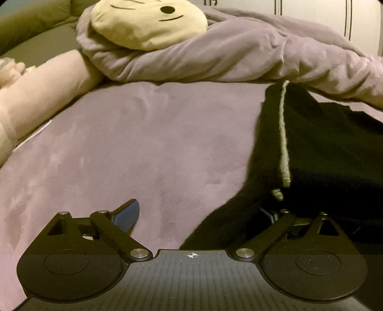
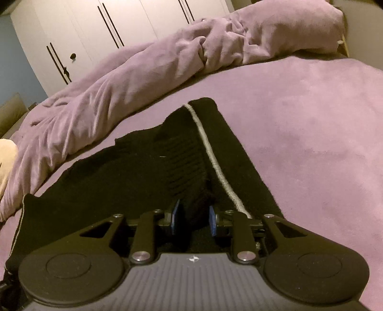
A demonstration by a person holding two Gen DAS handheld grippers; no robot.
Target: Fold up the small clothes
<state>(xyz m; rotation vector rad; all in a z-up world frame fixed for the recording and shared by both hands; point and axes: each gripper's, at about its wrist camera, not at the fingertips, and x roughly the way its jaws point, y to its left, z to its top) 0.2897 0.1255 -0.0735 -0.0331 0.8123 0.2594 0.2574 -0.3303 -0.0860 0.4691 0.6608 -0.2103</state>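
One black garment (image 2: 148, 172) with a pale stripe is lying on the purple bed (image 2: 311, 134). The right gripper (image 2: 192, 219) is pinching a fold of it between two narrow fingers. The left gripper (image 1: 198, 213) is hovering with fingers spread wide, holding nothing. One yellow plush (image 1: 148, 21) is resting on the rumpled duvet (image 1: 251, 52).

A: Which colours does the bed carry?
B: The bed cover (image 2: 311, 124) is plain mauve; the rumpled duvet (image 2: 134, 71) along its far edge is the same mauve. The garment (image 2: 143, 172) is black, ribbed in part, with one pale grey-white stripe (image 2: 215, 165).
A: And the soft items?
B: The plush cushion (image 1: 148, 21) is cream-yellow with black face marks; the bolster (image 1: 47, 88) at the left edge is pale pink.
A: The tools?
B: Black bodies; blue pads (image 2: 176, 215). The wardrobe (image 2: 95, 31) is white with dark handles.
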